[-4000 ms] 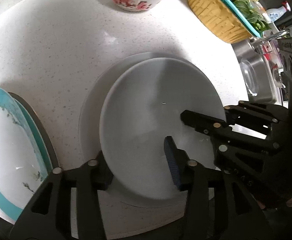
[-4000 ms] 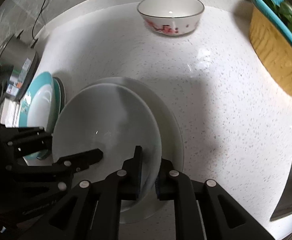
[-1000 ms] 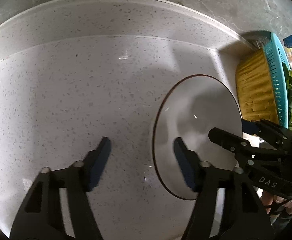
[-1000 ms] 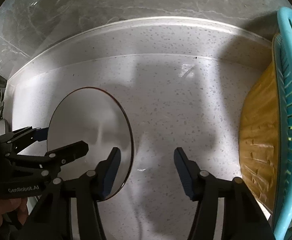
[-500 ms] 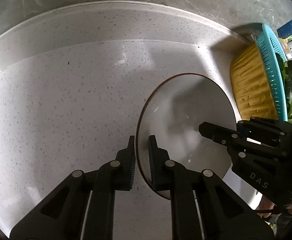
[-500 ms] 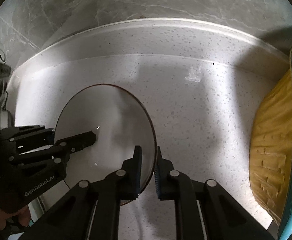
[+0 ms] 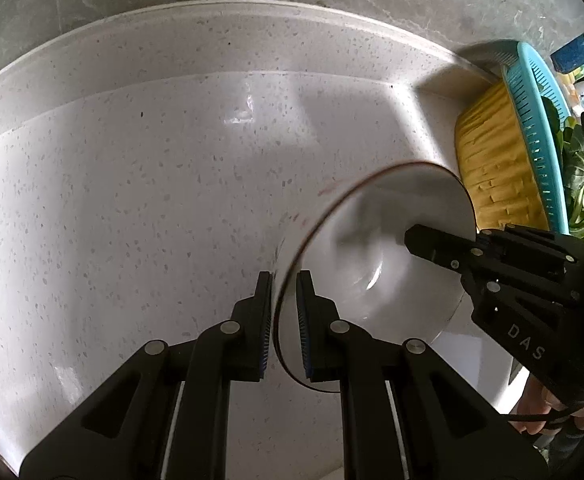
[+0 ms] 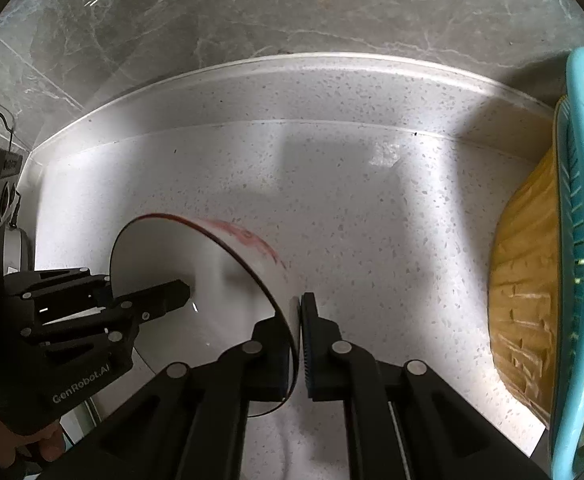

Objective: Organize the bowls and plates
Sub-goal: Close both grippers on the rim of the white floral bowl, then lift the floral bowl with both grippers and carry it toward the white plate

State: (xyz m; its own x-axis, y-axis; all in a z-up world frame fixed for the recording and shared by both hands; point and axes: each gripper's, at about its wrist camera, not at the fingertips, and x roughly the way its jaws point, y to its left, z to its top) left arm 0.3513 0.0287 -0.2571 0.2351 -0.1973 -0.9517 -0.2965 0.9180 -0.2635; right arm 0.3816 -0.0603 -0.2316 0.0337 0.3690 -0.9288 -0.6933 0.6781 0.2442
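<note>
Both sets of fingers are clamped down now. The left gripper (image 7: 283, 320) has pinched the left rim of the white ceramic bowl with the thin dark rim and red flower print (image 7: 371, 256), one pad inside the wall, one outside. Over on the other side the right gripper (image 8: 296, 340) bites the right rim the same way, pads tight on the thin wall. A two-handed hold, then, on opposite edges, and I'd say that is to keep a smooth, slippery bowl from swinging out of a single pinch.

The bowl sits between the two tools, low over the white speckled stone worktop (image 7: 152, 208); whether its foot is resting on the stone or just off it I cannot tell. It looks tilted, its mouth opening toward the near side and upward, the red print on the far outer wall. Round thing, so its axis runs from foot to mouth, leaning back toward the person.

Out to the right stands the yellow basin with a turquoise plastic colander of green leaves (image 8: 531, 300), close to the bowl. Beyond, the grey marbled wall (image 8: 292, 20) closes off the far side.
</note>
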